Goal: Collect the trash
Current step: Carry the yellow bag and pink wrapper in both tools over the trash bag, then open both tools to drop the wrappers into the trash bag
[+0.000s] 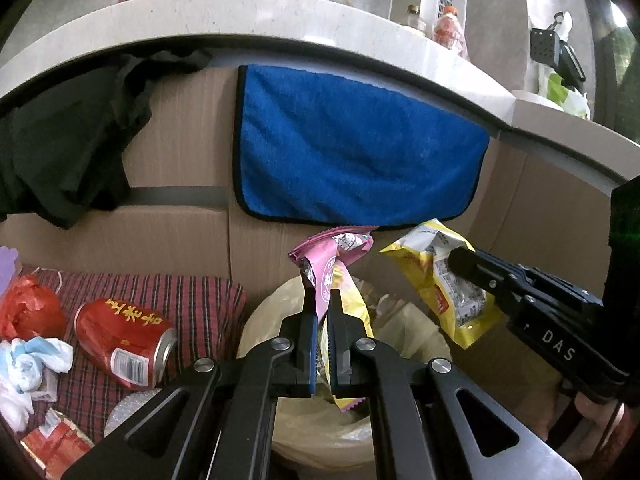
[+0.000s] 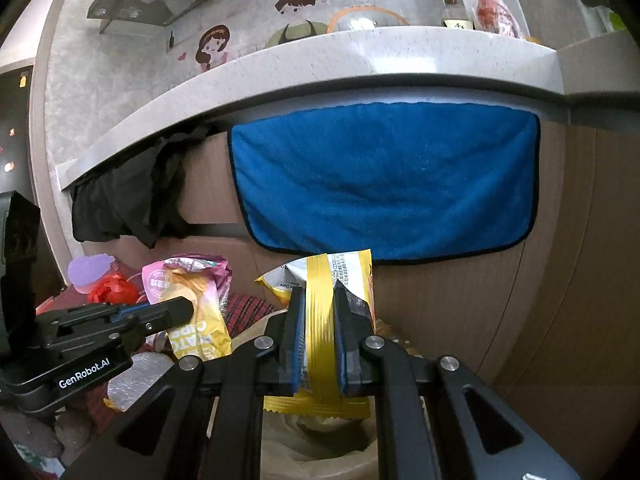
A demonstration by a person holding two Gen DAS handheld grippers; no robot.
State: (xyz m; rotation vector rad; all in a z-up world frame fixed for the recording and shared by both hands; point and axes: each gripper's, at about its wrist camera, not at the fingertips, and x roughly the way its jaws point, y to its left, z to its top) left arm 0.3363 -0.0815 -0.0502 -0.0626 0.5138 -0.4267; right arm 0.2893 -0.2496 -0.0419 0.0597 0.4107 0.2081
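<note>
Both wrappers held over the bin (image 1: 260, 312), not dropped yet.
Left hand-held gripper (image 1: 323, 300) pinched the pink wrapper (image 1: 332, 252), right hand-held gripper (image 2: 320, 300) clamped the yellow wrapper (image 2: 340, 268); either could snag the liner or drift outside the rim.

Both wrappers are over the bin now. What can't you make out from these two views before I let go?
- Bin inside: both views, blocked by each gripper's own frame and held wrapper.
- Pink wrapper lower end: left view, behind the left gripper fingers.
- Yellow wrapper front: right view, pinched in the right gripper.
- Trash on the striped cloth: cut off by the left edge.
</note>
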